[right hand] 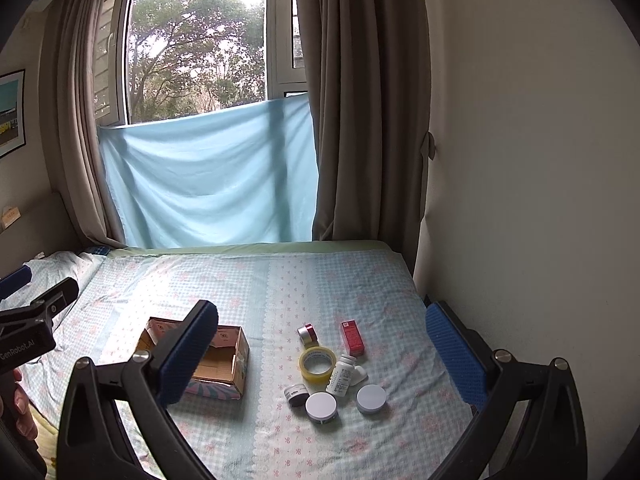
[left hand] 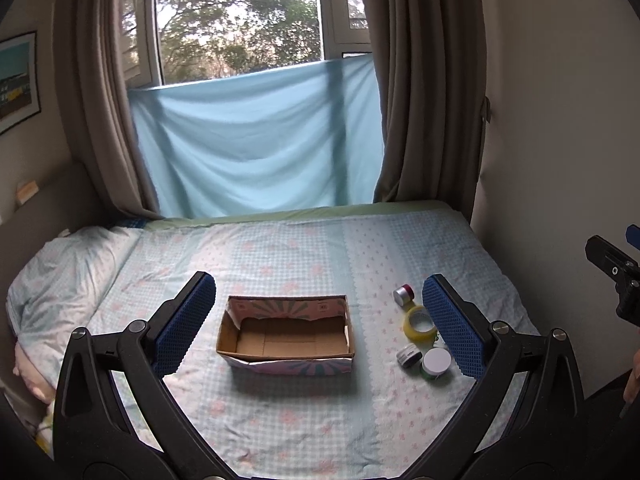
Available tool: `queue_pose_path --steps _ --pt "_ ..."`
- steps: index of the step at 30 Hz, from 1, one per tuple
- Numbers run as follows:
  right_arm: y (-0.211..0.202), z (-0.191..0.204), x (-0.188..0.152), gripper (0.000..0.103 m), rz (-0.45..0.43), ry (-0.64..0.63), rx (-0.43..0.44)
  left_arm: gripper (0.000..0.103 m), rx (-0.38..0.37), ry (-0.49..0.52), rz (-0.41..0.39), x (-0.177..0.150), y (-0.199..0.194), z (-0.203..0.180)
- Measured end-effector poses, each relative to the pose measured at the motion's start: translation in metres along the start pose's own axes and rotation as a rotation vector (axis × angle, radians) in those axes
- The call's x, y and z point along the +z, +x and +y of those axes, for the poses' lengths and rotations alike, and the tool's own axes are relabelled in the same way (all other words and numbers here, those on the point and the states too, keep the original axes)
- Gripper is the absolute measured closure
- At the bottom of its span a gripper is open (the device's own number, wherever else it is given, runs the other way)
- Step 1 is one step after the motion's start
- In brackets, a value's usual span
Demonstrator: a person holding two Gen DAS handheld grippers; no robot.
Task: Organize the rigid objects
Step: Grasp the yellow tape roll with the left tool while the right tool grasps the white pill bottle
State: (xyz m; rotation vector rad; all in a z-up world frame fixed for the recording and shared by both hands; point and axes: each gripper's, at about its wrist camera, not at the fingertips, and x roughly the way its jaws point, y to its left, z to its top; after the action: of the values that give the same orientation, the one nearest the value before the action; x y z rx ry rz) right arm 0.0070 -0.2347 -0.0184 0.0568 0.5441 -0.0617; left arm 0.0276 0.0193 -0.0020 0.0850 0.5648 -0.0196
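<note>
An open, empty cardboard box sits on the bed; it also shows in the right wrist view. To its right lie small items: a yellow tape roll, a white pill bottle, a red carton, a red-and-silver jar, a small dark jar and two white-lidded tins. My left gripper is open, held above the box. My right gripper is open, held above the items.
A pillow lies at the bed's left end. A wall runs along the bed's right edge. Curtains and a blue cloth hang behind the bed. The checked sheet spreads around the box.
</note>
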Motion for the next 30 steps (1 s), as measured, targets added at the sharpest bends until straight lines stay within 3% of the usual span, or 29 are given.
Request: queue_pose_path --steps 8,17,24,30 --pt "0.045 -0.031 -0.019 0.000 0.099 0.075 -0.058 0.001 -0.163 0.010 0.168 -0.019 0.083 -0.032" --pt "0.180 -0.094 -0.067 0.000 0.335 0.159 0.087 0.001 -0.271 0.140 0.367 -0.063 0.230 -0.116" --pt "0.299 -0.120 -0.127 0.000 0.519 0.283 0.193 0.001 -0.351 0.358 0.524 -0.123 0.361 -0.190" --pt "0.372 -0.125 -0.171 0.006 0.614 0.354 0.253 0.001 -0.406 0.518 0.607 -0.170 0.434 -0.226"
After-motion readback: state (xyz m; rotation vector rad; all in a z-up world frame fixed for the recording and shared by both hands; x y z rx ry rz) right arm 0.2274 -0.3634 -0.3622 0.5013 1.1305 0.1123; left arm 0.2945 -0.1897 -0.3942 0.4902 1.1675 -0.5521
